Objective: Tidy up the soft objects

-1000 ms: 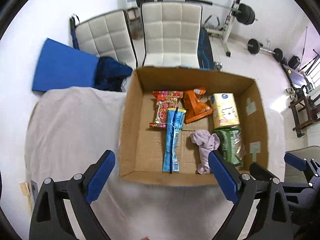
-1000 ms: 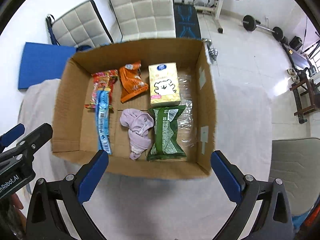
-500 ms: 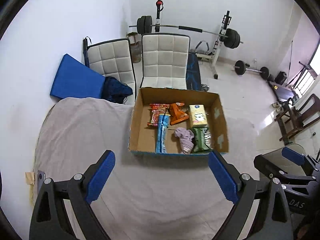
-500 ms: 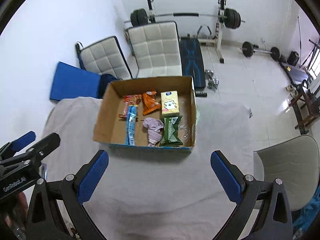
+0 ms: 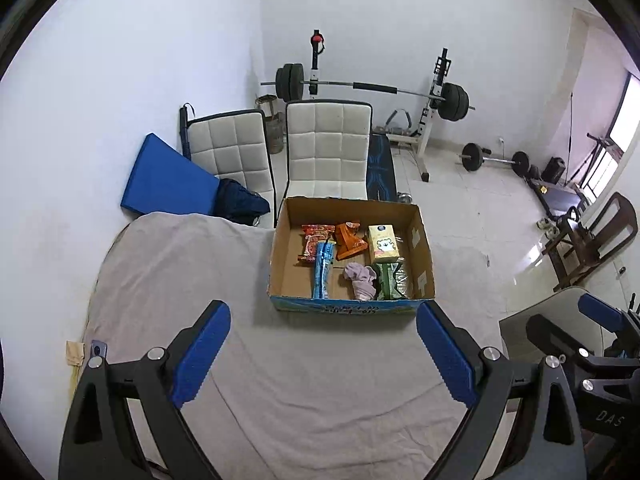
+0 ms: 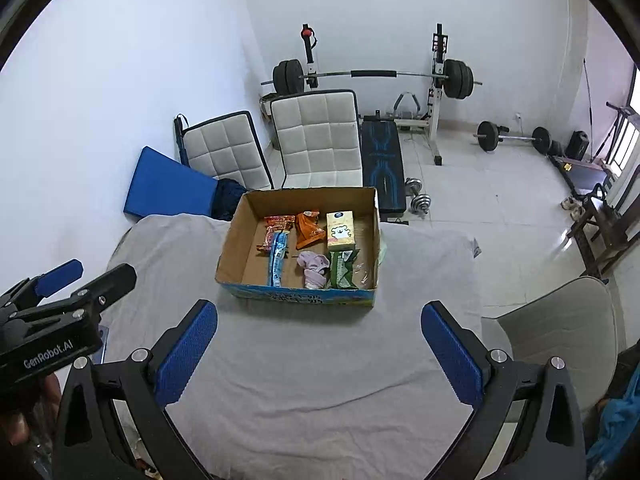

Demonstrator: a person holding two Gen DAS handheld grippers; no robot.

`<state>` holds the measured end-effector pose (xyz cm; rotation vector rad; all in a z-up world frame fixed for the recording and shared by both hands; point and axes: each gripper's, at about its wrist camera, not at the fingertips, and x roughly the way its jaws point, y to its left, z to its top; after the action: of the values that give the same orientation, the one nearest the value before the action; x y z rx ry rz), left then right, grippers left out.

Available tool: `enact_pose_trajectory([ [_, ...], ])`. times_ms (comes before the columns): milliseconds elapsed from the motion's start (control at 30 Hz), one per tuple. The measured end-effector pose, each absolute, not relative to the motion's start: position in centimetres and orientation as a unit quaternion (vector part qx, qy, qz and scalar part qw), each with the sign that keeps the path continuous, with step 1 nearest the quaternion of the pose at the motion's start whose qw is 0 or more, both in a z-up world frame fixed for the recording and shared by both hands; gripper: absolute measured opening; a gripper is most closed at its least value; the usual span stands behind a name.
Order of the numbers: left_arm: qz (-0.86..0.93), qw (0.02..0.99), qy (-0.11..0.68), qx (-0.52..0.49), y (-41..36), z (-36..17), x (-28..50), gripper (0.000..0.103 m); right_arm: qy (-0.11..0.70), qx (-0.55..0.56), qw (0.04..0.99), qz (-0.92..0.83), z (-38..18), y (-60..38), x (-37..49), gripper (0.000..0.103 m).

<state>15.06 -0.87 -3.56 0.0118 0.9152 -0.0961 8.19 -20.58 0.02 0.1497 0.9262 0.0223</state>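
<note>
An open cardboard box [image 5: 286, 240] [image 6: 232, 240] stands on a table covered with a grey cloth [image 5: 180, 264] [image 6: 312, 352]. In it lie a red snack pack [image 5: 314, 240], a blue pack [image 5: 322, 270] [image 6: 278, 258], an orange pack [image 5: 348, 236] [image 6: 308, 228], a yellow tissue pack [image 5: 383, 243] [image 6: 340, 235], a lilac cloth [image 5: 362, 280] [image 6: 314, 266] and a green pack [image 5: 386, 282] [image 6: 340, 270]. My left gripper [image 5: 322, 354] is open and empty, well back from the box. My right gripper [image 6: 318, 350] is open and empty too.
Two white padded chairs [image 5: 326, 148] [image 5: 230, 148] and a blue mat [image 5: 168, 180] stand behind the table. A barbell rack [image 5: 436, 96] and weights sit by the far wall. A grey chair [image 6: 560, 320] is at the table's right side.
Both grippers have pulled up and back from just above the box. The box now looks small and far. Both stayed open and empty.
</note>
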Motion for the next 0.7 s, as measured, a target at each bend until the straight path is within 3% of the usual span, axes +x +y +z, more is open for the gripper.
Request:
enact_pose_trajectory([
  [133,-0.037,0.901,0.432,0.005,-0.7,-3.4,14.8,0.096,0.444,0.077,0.893,0.000,0.2,-21.1,7.9,0.103],
  [233,-0.029,0.905,0.425,0.010,-0.6,-3.4,14.8,0.103,0.444,0.078,0.892,-0.011,0.2,-21.3,8.3,0.103],
  [700,-0.018,0.905,0.425,0.018,-1.0,-4.4,15.4,0.103,0.415,0.058,0.908,-0.024,1.1,-21.5,10.5,0.103],
])
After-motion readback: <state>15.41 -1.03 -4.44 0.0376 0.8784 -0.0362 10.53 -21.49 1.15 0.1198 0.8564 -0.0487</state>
